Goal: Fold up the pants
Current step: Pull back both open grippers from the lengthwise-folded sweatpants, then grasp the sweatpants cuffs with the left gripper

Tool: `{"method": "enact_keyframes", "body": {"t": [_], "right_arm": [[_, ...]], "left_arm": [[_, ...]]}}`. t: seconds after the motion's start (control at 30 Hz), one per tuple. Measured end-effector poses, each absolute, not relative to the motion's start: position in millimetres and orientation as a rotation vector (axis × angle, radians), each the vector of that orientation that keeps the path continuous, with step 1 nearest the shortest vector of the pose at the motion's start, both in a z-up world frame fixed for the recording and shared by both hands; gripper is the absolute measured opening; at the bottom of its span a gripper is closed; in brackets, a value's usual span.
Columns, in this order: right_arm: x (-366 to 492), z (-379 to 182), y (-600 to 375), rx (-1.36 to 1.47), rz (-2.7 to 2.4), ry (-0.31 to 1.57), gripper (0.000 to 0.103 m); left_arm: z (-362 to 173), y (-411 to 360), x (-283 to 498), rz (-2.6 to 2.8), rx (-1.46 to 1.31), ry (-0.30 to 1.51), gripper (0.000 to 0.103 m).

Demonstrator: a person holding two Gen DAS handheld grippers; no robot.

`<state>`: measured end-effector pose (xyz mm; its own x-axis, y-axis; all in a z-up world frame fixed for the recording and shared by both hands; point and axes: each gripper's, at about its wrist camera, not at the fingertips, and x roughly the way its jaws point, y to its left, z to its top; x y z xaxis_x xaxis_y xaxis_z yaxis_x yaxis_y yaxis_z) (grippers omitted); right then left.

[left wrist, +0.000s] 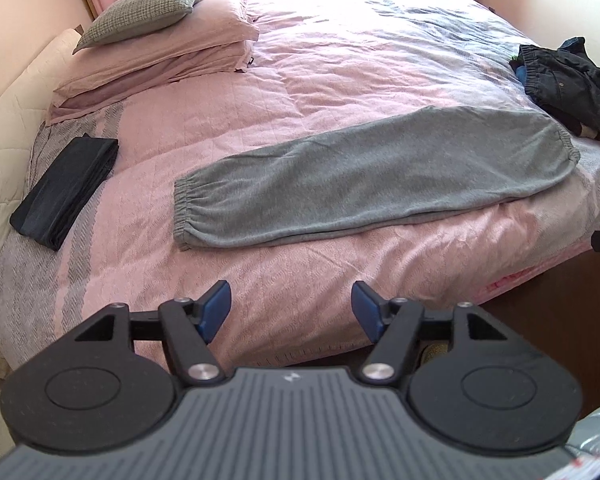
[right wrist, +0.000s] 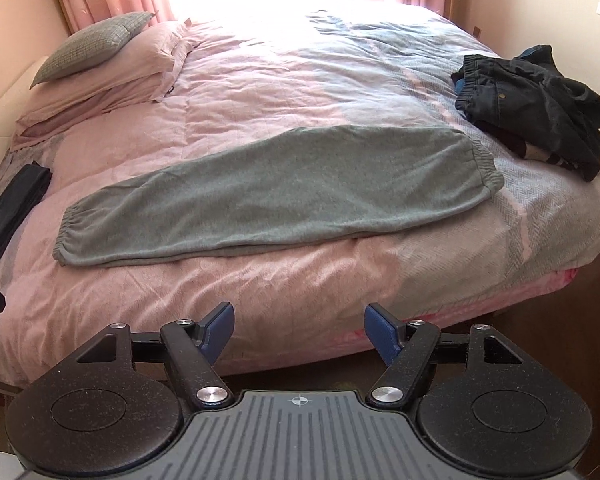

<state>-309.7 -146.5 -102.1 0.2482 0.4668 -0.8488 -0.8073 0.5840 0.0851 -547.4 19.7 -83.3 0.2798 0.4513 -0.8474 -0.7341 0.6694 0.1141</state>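
Well, the wide bed under its rumpled pink quilted cover [left wrist: 320, 92] fills everything ahead of both claws, and on it, beyond the fingertips and well apart from them, the soft grey sweatpants [left wrist: 380, 176] lie across it, already doubled leg over leg, cuffs toward the left claw's side, waistband toward the right's. Further off to the right sits a loose heap of dark clothes [right wrist: 536, 100]; away on the left, a neatly folded dark garment [left wrist: 66, 190]. The left claw [left wrist: 291, 307] is released, blue pads spread on nothing, and the right claw [right wrist: 299, 330] likewise. The trouble I'd expect: pinching only the top layer at a cuff, so the legs slide apart and the fold skews.
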Motion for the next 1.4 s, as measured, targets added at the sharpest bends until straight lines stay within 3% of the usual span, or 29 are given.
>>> {"method": "enact_keyframes", "body": {"t": [0.57, 0.87, 1.03, 1.4], "right_arm": [[-268.7, -104.6, -141.8, -0.448, 0.909, 1.013, 0.069], [-184.4, -109.2, -107.8, -0.452, 0.928, 1.029, 0.069], [-141.1, -128.8, -74.6, -0.529, 0.965, 1.042, 0.069], [-80.5, -219.0, -38.3, -0.576, 0.931, 1.127, 0.069]], "left_arm": [[-83.6, 17.5, -512.0, 0.824, -0.351, 1.028, 0.065], [-110.4, 53.9, -493.2, 0.928, -0.593, 0.934, 0.065], [-145.2, 76.8, -504.3, 1.108, -0.761, 0.846, 0.051], [-241.4, 138.1, -571.5, 1.286, -1.146, 0.467, 0.049]]}}
